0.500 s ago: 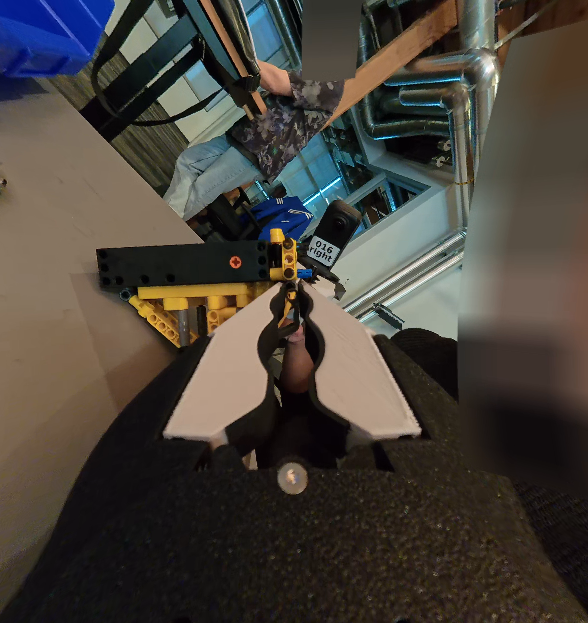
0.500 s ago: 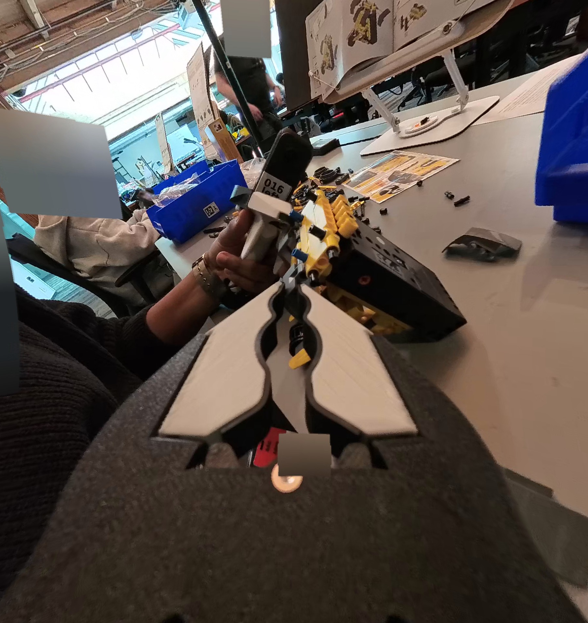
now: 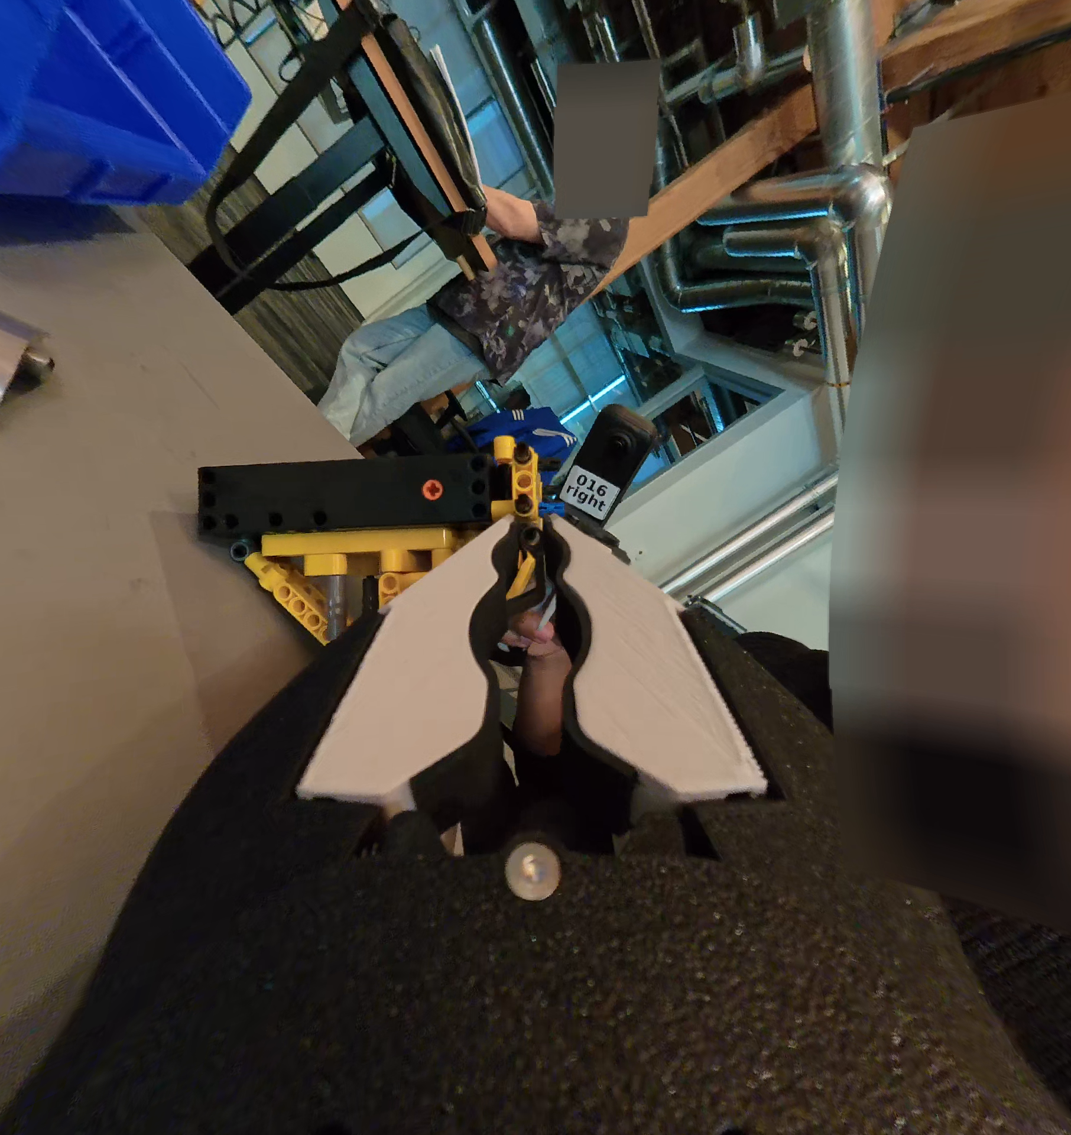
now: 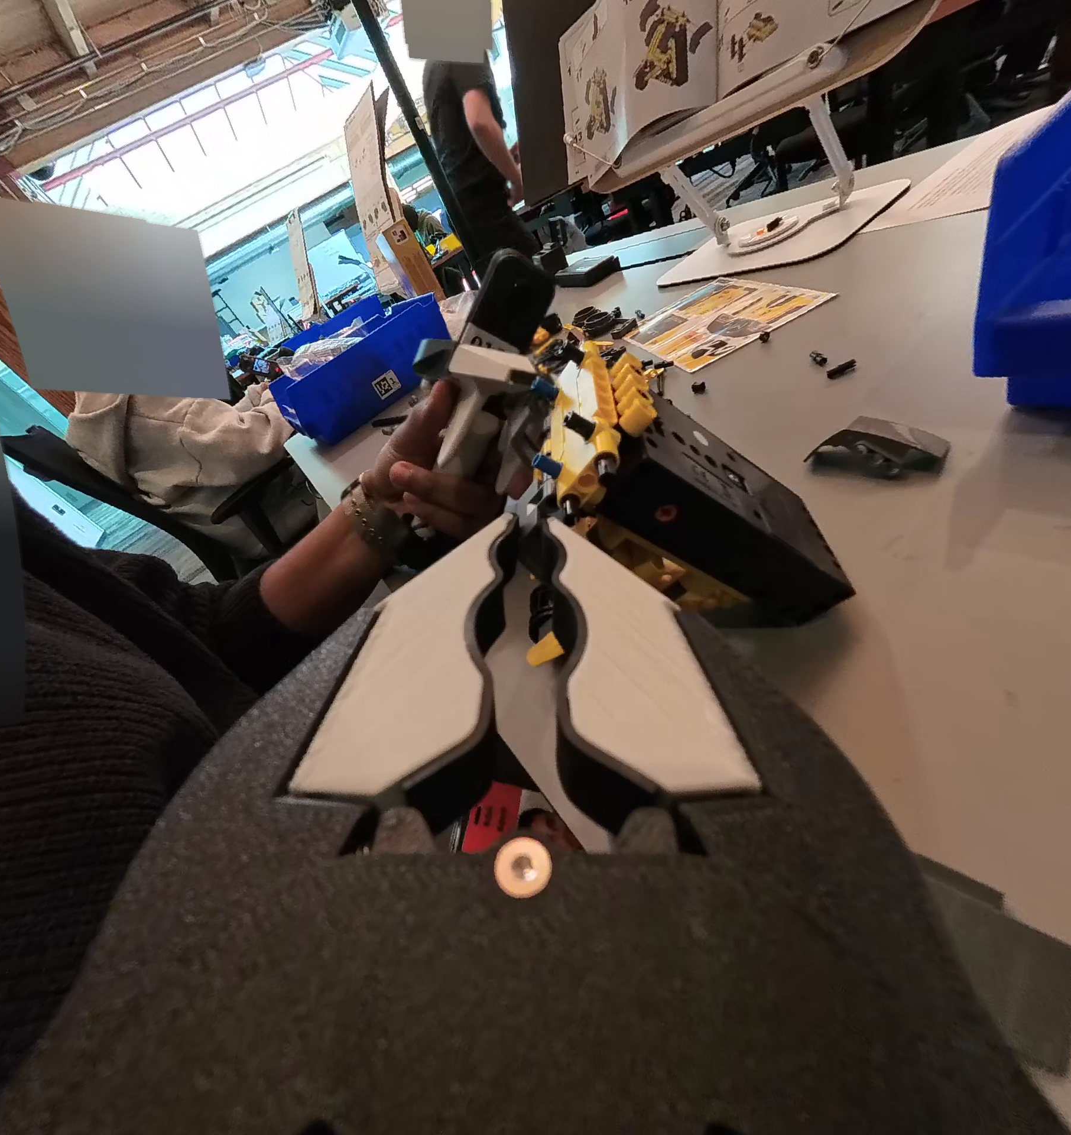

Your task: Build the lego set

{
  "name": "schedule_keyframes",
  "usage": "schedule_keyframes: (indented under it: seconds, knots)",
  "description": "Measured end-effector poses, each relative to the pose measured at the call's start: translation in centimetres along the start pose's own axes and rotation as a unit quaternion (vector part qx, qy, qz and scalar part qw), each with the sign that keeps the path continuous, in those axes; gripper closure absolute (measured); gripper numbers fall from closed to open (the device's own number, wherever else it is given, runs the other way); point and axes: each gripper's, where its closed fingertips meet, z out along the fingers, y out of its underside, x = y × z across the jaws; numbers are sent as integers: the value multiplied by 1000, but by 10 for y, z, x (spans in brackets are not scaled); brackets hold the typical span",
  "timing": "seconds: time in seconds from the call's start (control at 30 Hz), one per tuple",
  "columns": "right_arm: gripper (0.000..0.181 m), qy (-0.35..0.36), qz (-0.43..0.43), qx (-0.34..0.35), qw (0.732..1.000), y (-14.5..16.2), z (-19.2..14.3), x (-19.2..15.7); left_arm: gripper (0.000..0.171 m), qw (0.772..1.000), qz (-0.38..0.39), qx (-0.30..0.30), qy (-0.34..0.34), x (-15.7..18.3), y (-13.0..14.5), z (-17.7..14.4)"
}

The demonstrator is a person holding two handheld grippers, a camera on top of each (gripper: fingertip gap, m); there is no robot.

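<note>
Mid-frame on grey table [image 4: 889, 614]: rigid, light black-and-yellow plastic brick model [image 3: 349, 491], studs likely fragile. Left gripper [image 3: 530, 528] pinching its yellow beam; right gripper [image 4: 530, 522] pinching small grey-and-yellow piece [image 4: 542, 614]. Best held by black block.

Each tool has a coarse, grainy black foam-like body with two pale grey-white fingers edged in black, their inner edges wavy. A round silver screw sits centred at the fingers' base on the left tool [image 3: 530, 537] and right tool [image 4: 530, 528]. The person wears a dark ribbed knit sleeve [image 4: 91, 706] and a beaded bracelet [image 4: 367, 510].
</note>
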Motion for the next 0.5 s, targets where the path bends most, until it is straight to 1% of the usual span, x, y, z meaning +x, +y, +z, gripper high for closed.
schedule_keyframes:
  seconds: [0.07, 0.1, 0.13, 0.17, 0.27, 0.33, 0.37, 0.43, 0.5]
  knots:
    - [174, -1, 1, 2, 1000, 0, -1, 0, 166, 1000, 3, 13, -7, 2, -4, -7]
    - [167, 2, 3, -1, 1000, 1, -2, 1, 166, 1000, 8, 20, -15, 3, -6, -12]
    - [154, 10, 3, -6, 1000, 3, -3, 3, 166, 999, 14, 27, -24, 2, -7, -16]
    - [147, 19, 1, -11, 1000, 5, -6, 5, 165, 999, 20, 35, -33, 3, -9, -21]
    - [143, 42, -10, -21, 999, 7, -20, 9, 166, 996, 40, 64, -45, 9, -14, -33]
    - [143, 56, -15, -7, 998, 0, -32, 9, 166, 994, 56, 80, -41, 18, -16, -35]
    - [143, 56, -21, 11, 998, -8, -38, 4, 166, 994, 65, 82, -36, 25, -15, -34]
    - [144, 43, -53, 56, 996, -30, -45, -17, 165, 993, 85, 80, -21, 40, -12, -28]
    - [144, 23, -99, 93, 990, -46, -40, -45, 165, 992, 104, 70, 2, 59, -7, -18]
